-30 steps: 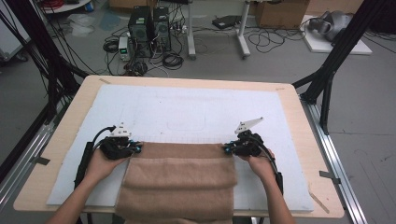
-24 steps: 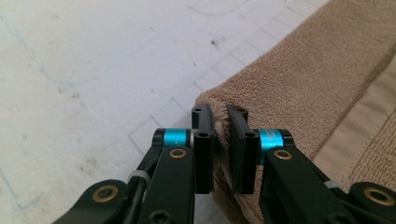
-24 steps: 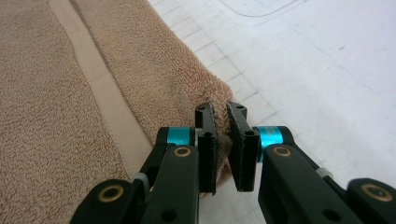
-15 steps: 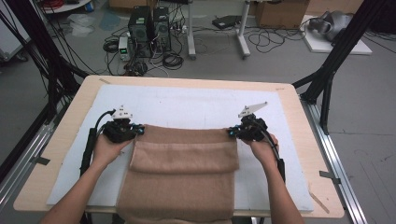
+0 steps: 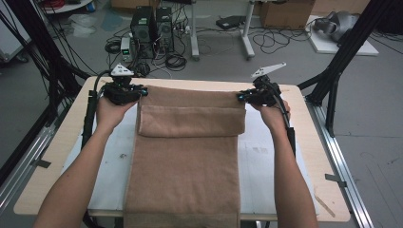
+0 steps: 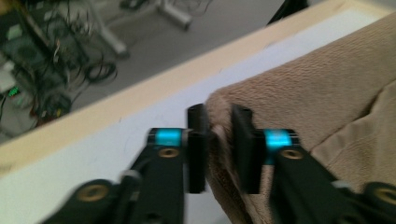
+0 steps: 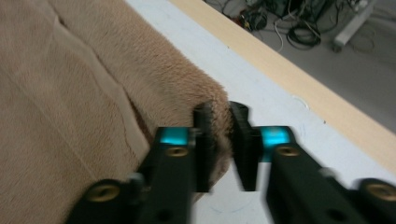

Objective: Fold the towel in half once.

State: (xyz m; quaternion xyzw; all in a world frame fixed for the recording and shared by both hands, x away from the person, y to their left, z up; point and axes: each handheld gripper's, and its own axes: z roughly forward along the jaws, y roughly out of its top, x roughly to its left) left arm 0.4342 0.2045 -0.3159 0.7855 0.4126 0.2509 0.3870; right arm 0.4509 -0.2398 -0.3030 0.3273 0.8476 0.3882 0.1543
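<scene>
The brown towel [image 5: 187,156] lies spread down the middle of the table [image 5: 309,156], on a white mat [image 5: 266,161] that covers most of the wooden top. Its far end reaches near the table's far edge, and its near end hangs over the near edge. A folded band of the cloth runs across the towel at the far end, with its lower hem lying straight from side to side.

The left gripper [image 6: 218,135] is at the towel's far left corner. Its jaws have just been opening; the corner of the cloth sits between them, against the left pad, with a gap at the right pad. The right gripper [image 7: 221,135] is at the far right corner, and its jaws have just been opening as well; the cloth bunches between them, and a small gap shows at the right pad. In the high view the left gripper [image 5: 124,91] and the right gripper [image 5: 256,96] sit level with each other at either side of the towel, each held in a hand, forearms coming in from the near side.

Beyond the table, cables and a computer tower [image 5: 142,26] sit on the grey floor
</scene>
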